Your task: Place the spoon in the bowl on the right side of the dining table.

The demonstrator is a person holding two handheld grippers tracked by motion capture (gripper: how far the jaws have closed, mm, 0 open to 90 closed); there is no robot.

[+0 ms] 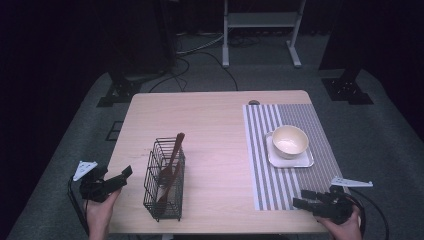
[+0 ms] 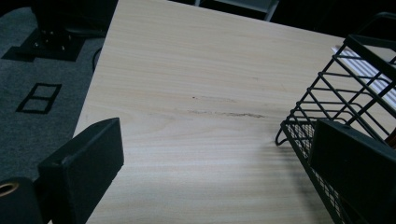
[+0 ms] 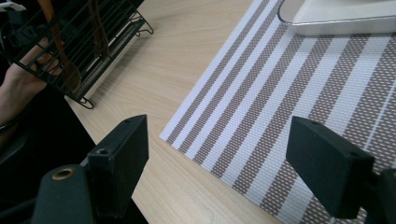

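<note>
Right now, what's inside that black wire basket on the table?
Inside the black wire basket stand wooden utensils, leaning, with one handle poking above the rim. Their lower ends are blurred behind the wire mesh, so I can't tell how many there are or what kind.

Black wire basket (image 1: 164, 181) stands upright near the table's front-left, holding wooden utensils (image 1: 171, 162).
</note>
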